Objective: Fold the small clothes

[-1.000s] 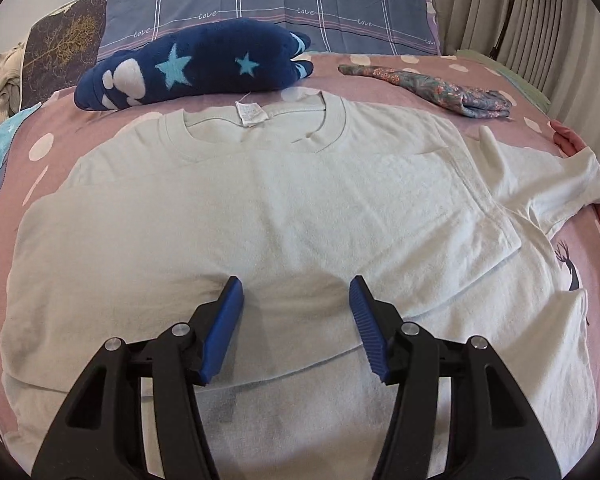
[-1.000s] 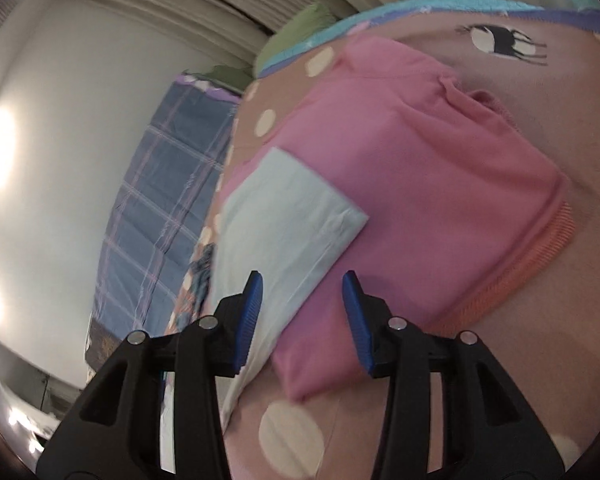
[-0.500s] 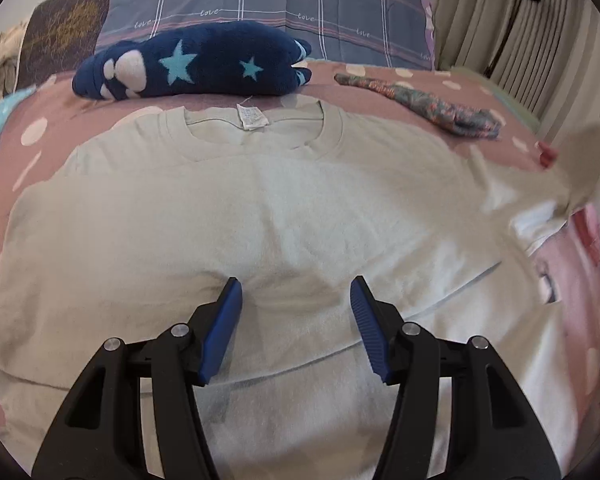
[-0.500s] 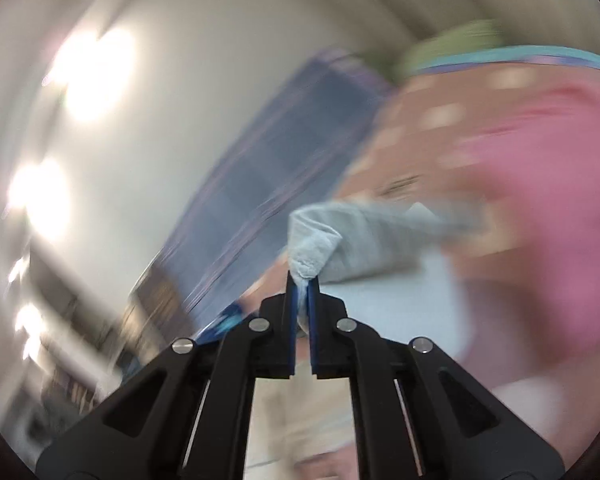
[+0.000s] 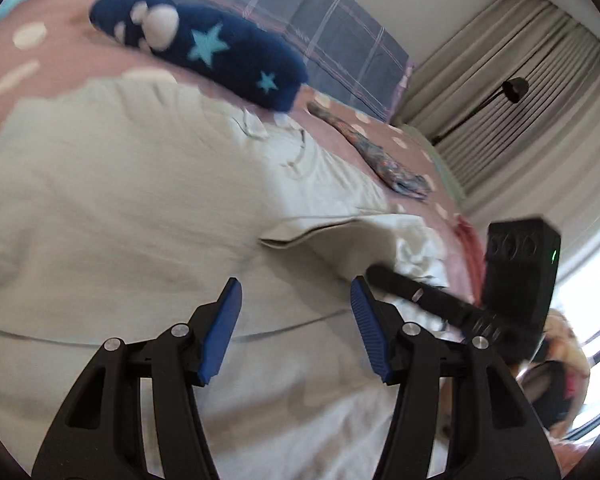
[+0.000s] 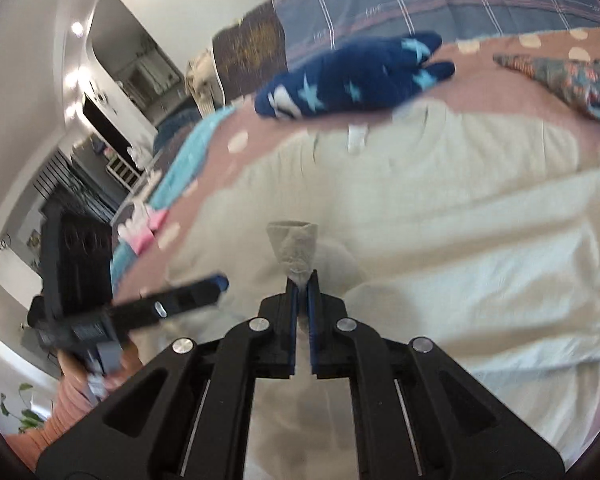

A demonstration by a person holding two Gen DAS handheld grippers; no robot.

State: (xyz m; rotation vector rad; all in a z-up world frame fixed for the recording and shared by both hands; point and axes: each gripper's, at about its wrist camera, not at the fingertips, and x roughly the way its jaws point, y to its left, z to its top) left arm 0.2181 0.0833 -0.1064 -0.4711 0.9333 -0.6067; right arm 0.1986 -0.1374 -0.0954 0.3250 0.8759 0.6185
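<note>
Right gripper (image 6: 301, 280) clamped on a fold of the pale shirt (image 6: 440, 208), apparently its sleeve. Left gripper (image 5: 296, 320), jaws apart, empty, over the shirt's near part.

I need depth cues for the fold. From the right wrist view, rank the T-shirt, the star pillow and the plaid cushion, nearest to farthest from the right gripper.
1. T-shirt: a bit of it is pinched in the right gripper.
2. Star pillow: past the collar, up and slightly right.
3. Plaid cushion: behind the pillow, at the bed's head.
</note>
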